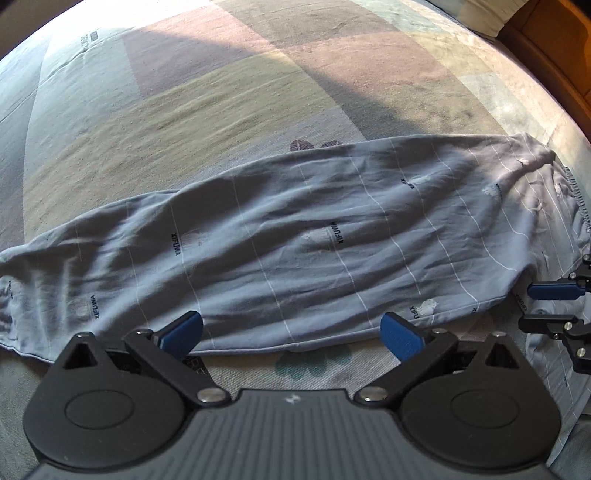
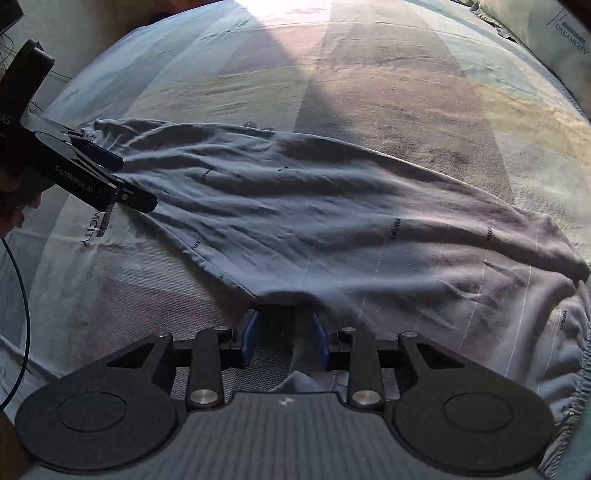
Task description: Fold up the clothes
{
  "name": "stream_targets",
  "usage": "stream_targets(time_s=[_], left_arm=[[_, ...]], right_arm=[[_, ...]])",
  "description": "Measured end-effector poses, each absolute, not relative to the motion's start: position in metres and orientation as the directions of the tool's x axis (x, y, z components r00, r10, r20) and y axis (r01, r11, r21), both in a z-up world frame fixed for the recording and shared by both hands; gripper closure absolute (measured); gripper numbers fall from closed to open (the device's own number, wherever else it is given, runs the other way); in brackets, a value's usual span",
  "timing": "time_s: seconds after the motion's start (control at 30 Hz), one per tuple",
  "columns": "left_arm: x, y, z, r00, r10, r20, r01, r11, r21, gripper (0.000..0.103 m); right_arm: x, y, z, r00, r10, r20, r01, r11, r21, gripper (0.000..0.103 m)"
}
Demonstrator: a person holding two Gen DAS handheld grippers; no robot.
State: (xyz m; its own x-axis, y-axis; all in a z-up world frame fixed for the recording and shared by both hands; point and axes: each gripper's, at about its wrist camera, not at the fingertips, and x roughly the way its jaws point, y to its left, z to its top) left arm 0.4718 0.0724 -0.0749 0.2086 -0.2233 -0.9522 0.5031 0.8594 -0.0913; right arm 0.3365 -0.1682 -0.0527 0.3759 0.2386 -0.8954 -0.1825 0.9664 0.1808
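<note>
Left wrist view has us looking down at the grey pants, a printed pair with thin white lines, stretched long across the patchwork bedsheet, one leg apparently laid over the other with the elastic waistband at the right end. Our left gripper sits at the near edge of the pants with its jaws spread wide and nothing between them. The right gripper is parked at the near hem closer to the waistband; its blue pads are partly open, and a bit of fabric bulges just ahead of them, but we can't tell whether it's actually pinched. Our guess is we're somewhere around the lengthwise fold: the pants look halved already, so this could be smoothing after that fold or lining up to bring the cuff end over toward the waistband. Whichever it is, both grippers need a proper bite on the near edge, catching both layers and not just the top one. Around the pants, a pillow sits at the far corner, well clear. What gets in the way is mostly the wrinkling all over the pants and hard sunlight streaks that make edges tough to read.
</note>
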Motion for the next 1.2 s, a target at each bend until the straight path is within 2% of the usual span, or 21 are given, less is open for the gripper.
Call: stream_targets(time_s=[0.2,0.33,0.6,0.7,0.8,0.93,1.2], left_arm=[[0.461,0.103,-0.083,0.187,-0.294,-0.937,0.428,0.883,-0.192,0.001],[0.464,0.133,-0.089,0.204,-0.345,-0.916,0.296,0.914,-0.278,0.001],[0.484,0.199,-0.091,0.331,-0.364,-0.871,0.099,0.931,-0.351,0.002],[0.487,0.234,-0.099,0.374,-0.376,-0.848,-0.021,0.91,-0.413,0.002],[0.485,0.274,-0.107,0.476,-0.43,-0.768,-0.153,0.819,-0.553,0.002],[0.487,0.325,-0.12,0.641,-0.387,-0.663,-0.294,0.674,-0.678,0.002],[0.515,0.384,-0.149,0.8,-0.332,-0.5,-0.345,0.427,-0.836,0.002]], right_arm=[[0.34,-0.118,-0.048,0.389,0.162,-0.907,-0.307,0.951,0.038,0.067],[0.35,-0.104,-0.041,0.378,0.221,-0.899,-0.328,0.94,0.094,0.06],[0.359,-0.078,-0.05,0.342,0.276,-0.898,-0.381,0.915,0.136,0.059],[0.364,-0.068,-0.051,0.333,0.288,-0.898,-0.416,0.9,0.135,0.059],[0.371,-0.061,-0.048,0.328,0.306,-0.893,-0.436,0.888,0.144,0.057],[0.383,-0.054,-0.046,0.322,0.316,-0.892,-0.444,0.883,0.153,0.055],[0.405,-0.036,-0.046,0.324,0.305,-0.895,-0.483,0.867,0.121,0.054]])
